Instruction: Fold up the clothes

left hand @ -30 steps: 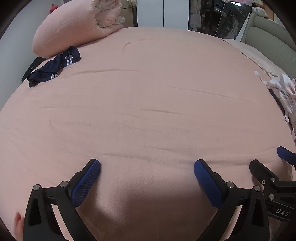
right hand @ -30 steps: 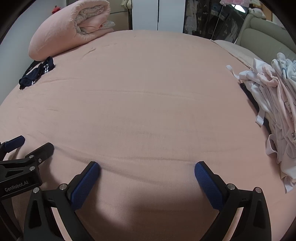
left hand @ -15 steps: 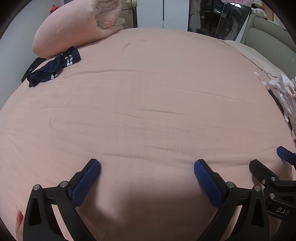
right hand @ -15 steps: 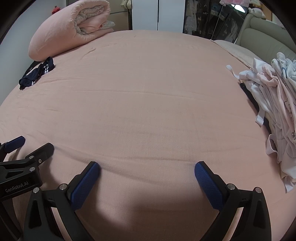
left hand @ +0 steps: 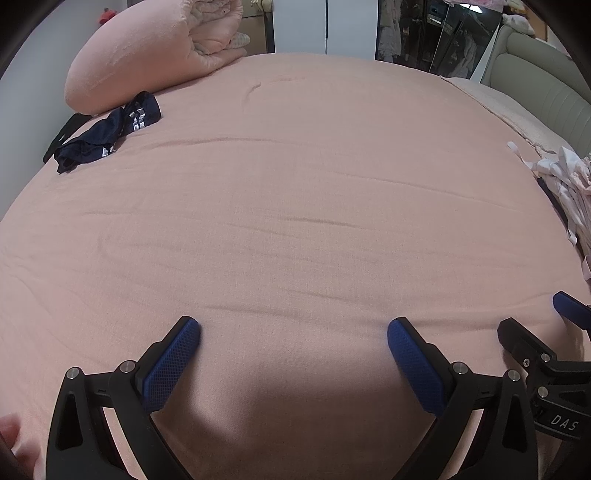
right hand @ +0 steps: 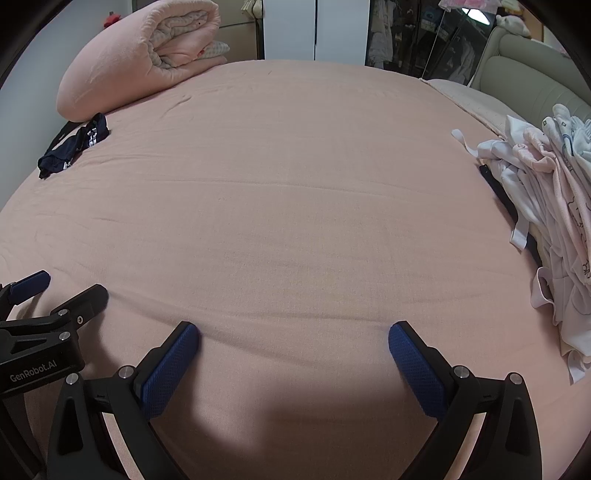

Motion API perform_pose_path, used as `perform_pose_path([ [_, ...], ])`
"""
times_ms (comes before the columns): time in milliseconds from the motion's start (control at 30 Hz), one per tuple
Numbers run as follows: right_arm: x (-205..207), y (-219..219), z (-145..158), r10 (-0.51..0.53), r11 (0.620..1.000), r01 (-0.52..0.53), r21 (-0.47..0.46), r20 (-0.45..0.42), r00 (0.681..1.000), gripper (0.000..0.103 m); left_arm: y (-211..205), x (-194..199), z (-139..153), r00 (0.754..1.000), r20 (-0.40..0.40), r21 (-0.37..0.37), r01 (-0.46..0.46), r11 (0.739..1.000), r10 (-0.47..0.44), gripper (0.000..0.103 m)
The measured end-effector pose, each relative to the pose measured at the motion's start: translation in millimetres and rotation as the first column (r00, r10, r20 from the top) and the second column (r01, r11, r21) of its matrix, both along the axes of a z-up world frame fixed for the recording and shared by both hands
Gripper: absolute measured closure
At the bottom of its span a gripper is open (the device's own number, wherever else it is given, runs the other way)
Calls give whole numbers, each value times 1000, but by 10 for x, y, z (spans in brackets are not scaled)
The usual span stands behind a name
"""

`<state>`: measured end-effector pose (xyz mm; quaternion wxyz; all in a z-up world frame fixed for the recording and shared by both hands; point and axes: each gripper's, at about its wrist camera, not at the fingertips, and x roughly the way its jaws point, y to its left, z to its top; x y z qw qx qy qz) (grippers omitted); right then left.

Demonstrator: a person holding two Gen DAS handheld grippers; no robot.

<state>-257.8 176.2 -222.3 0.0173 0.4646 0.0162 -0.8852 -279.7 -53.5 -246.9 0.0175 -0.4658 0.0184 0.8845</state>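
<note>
A heap of white and pale pink clothes (right hand: 550, 206) lies at the right edge of the bed; its edge shows in the left wrist view (left hand: 565, 184). A dark navy garment (left hand: 107, 134) lies crumpled at the far left, also in the right wrist view (right hand: 74, 146). My left gripper (left hand: 293, 354) is open and empty, low over the pink sheet (left hand: 295, 184). My right gripper (right hand: 293, 354) is open and empty, side by side with it. Each shows in the other's view: the right gripper (left hand: 546, 332), the left gripper (right hand: 62, 291).
A rolled pink duvet (right hand: 136, 62) lies at the far left corner of the bed. A padded beige headboard (right hand: 535, 74) stands at the right. White wardrobe doors (left hand: 325, 26) and hanging clothes stand beyond the bed's far edge.
Both grippers have stayed open and almost still; the views have shifted only slightly.
</note>
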Motion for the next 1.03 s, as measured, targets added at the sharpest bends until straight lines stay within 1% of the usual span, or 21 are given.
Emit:
perform_pose_path([
  [333,-35,9,-16,0,1000,0,5,1,1000,0,11,-22,-11,1000,-1,-2,-1,1000,1,0],
  [467,-29,5,-12,-4,1000,4,4,1,1000,0,76,-43,-20,1000,-3,-17,-3,1000,3,0],
  [1033,-2,-24,-5,-14,1000,14,5,0,1000,0,170,-55,-8,1000,-6,-2,-5,1000,5,0],
])
